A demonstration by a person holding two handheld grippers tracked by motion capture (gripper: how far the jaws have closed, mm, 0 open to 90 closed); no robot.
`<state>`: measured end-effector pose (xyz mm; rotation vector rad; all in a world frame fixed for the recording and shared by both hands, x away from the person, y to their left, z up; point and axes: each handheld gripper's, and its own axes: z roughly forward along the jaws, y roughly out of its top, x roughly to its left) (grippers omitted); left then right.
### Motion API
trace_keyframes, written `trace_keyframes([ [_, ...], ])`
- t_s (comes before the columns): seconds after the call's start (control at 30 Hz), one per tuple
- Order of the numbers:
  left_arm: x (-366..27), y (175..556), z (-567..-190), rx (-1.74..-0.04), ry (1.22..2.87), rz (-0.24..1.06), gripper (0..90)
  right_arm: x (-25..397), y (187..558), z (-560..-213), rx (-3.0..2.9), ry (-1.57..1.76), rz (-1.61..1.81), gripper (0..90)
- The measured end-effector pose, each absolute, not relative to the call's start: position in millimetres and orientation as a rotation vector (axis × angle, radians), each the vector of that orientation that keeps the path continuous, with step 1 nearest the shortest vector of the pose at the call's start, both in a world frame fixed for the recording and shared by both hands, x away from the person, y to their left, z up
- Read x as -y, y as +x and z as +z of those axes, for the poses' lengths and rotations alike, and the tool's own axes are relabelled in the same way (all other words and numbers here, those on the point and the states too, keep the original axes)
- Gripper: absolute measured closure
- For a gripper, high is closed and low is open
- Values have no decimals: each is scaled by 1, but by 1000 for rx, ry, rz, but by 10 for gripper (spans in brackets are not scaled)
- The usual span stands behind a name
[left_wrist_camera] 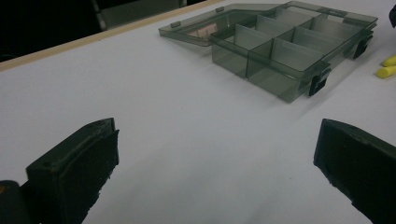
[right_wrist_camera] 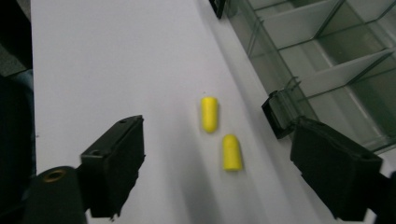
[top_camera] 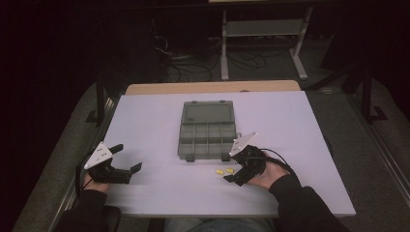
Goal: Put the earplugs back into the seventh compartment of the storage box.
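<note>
We see the right hand-held gripper low and right of centre in the high view, its jaws spread wide and grasping nothing. Two yellow earplugs lie on the white counter just beside its tips, toward frame left. In the right gripper view the earplugs sit between the two jaws, near the middle of the frame, close together but apart, each lying on its side. The open grey compartment box lies just above the gripper in the high view, at the counter's centre, lid folded back; one of its black latches shows just inside the right jaw in the right gripper view.

The left hand-held gripper rests at lower left of the high view, jaws released and wide, well apart from the box. Its own view shows bare counter between the jaws, the box at upper right with its empty compartments, and the earplugs at the right edge.

Both dark-sleeved forearms enter from the bottom edge, hands wrapped around the gripper bodies.
</note>
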<state>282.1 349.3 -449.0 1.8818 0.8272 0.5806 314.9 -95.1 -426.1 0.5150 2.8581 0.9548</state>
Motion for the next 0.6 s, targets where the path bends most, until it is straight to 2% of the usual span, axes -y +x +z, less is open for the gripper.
trace_keyframes([
  [0.2, -349, 282, -449, -827, 1882, 581, 0, 92, 317, -432, -2895, 514, 909, 263],
  [0.33, -349, 282, -449, -826, 1881, 581, 0, 90, 321, -437, -2912, 513, 875, 344],
  [0.6, -349, 282, -449, -826, 1882, 580, 0, 89, 325, -442, -2922, 523, 844, 452],
])
